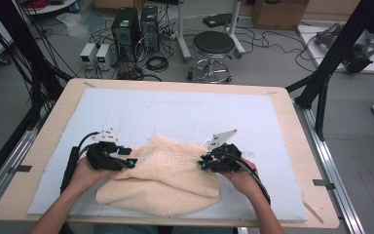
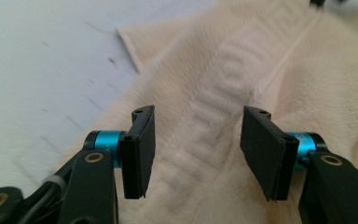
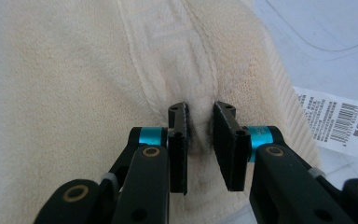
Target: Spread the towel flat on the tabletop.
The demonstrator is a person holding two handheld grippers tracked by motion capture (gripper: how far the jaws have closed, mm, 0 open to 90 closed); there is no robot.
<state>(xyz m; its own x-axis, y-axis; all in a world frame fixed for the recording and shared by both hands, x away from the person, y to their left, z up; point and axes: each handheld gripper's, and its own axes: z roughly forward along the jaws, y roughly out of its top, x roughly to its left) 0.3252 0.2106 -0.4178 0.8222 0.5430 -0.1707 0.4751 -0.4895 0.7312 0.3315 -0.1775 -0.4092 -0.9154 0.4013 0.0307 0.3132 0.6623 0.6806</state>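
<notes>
Two grippers met the towel [image 1: 160,178]: our right gripper [image 3: 200,144] pinched a fold; our left gripper [image 2: 196,154] stood open above it. Folding remained unfinished.

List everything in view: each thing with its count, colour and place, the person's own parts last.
towel: one, cream with a woven key-pattern band, rumpled at the near middle of the table
towel label: one, white with a barcode, on the mat beside the towel's edge
mat: one, pale blue-white, covering the tabletop
table: one, light wood
stool: one, black seat on a chrome base, on the floor beyond the table
computer towers: two, black, on the floor at the back left
cardboard box: one, brown, back right
left gripper: one, black with blue collars, jaws open over the towel
right gripper: one, black, jaws pinching a fold of towel
forearms: two, entering from the bottom edge
</notes>
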